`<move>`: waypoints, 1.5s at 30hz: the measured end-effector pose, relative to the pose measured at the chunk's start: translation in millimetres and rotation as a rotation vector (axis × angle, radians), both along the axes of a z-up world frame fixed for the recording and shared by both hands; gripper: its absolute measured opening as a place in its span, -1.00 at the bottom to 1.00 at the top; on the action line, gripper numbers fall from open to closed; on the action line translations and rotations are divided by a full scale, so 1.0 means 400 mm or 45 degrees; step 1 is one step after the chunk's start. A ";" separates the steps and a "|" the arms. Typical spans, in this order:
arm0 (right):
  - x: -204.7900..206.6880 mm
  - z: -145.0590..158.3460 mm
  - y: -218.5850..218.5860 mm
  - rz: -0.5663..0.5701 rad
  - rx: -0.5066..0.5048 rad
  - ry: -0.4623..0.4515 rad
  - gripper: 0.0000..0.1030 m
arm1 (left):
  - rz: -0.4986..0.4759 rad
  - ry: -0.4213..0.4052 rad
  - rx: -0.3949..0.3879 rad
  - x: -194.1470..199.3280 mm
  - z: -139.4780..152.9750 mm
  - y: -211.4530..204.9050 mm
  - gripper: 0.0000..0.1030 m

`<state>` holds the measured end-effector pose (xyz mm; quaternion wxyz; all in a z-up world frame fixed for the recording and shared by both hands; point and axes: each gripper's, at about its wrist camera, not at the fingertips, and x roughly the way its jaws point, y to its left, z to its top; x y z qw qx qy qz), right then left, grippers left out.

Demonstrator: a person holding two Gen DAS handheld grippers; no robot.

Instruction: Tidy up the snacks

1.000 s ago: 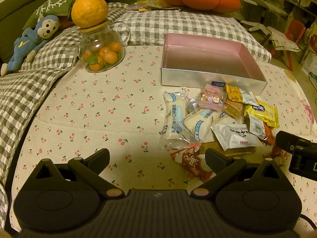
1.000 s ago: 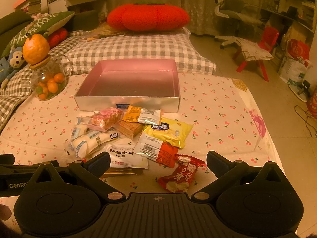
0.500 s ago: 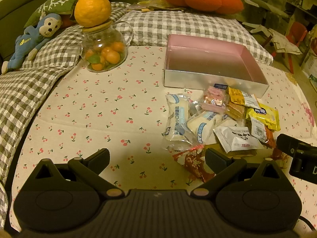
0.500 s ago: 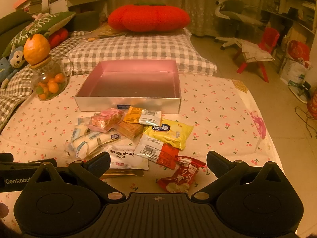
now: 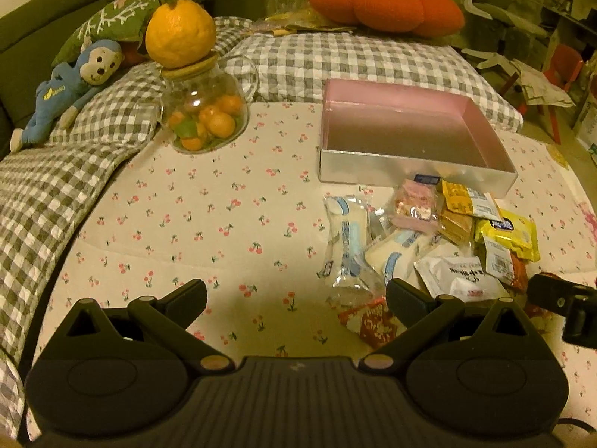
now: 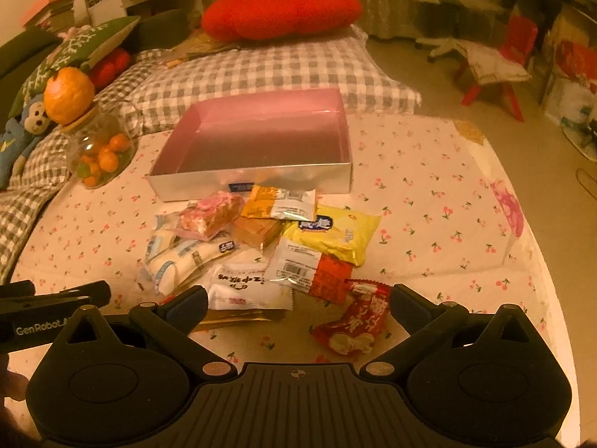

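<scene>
At the far left, a blue plush monkey (image 5: 71, 86) lies on a grey-and-white checked quilt (image 5: 44, 194). Beside it on the cherry-print tablecloth (image 5: 209, 216) stands a round glass jar with a wooden lid (image 5: 203, 112), small orange fruits inside and a large orange citrus fruit (image 5: 180, 38) balanced on top.

The left gripper (image 5: 296, 298) hovers low over bare cloth, its jaws spread wide and holding nothing; its right finger sits just beside a red wrapped snack with white characters (image 5: 373, 323).

Toward the middle, a shallow rectangular tray with a pink inside and silver outer walls (image 6: 253, 183) rests on the cloth with nothing in it. Just in front of its near wall lies the heap of snacks: two long white-and-blue wrapped bars (image 6: 179, 257) at the left edge, a clear pack of pink puffed candy (image 6: 211, 214) overlapping them, an orange-and-white sachet (image 6: 280, 201) against the tray wall, a brown wafer block in clear wrap (image 6: 257, 229), a flat white packet with black characters (image 6: 244, 287), a white-and-red packet with a barcode (image 6: 309, 270), and a yellow pillow bag (image 6: 335, 235) at the right.

The right gripper (image 6: 298, 306) hangs over the near edge of the heap, jaws wide apart and empty, with the red snack lying on the cloth between its fingers, closer to the right one.
</scene>
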<state>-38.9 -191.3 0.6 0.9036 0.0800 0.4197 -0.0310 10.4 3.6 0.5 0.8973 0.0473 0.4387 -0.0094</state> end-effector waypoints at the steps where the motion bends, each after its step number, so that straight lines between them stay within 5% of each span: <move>1: 0.002 0.003 -0.002 -0.006 -0.015 -0.005 1.00 | -0.003 -0.007 0.004 0.002 0.001 -0.001 0.99; 8: 0.012 0.048 -0.004 0.016 -0.112 -0.108 1.00 | -0.043 -0.046 0.016 0.016 0.009 -0.011 0.99; 14: 0.026 0.063 -0.015 0.055 -0.042 -0.123 1.00 | -0.110 0.009 0.010 0.034 0.011 -0.003 0.99; 21: 0.041 0.081 -0.003 0.145 -0.144 -0.087 1.00 | -0.178 0.066 -0.018 0.066 -0.001 0.031 0.99; 32: 0.112 0.009 -0.030 0.260 0.102 0.080 1.00 | -0.237 0.109 -0.230 0.130 -0.027 0.073 0.90; 45: 0.264 -0.042 -0.125 0.052 0.336 0.119 0.99 | -0.436 0.082 -0.316 0.216 -0.055 -0.060 0.42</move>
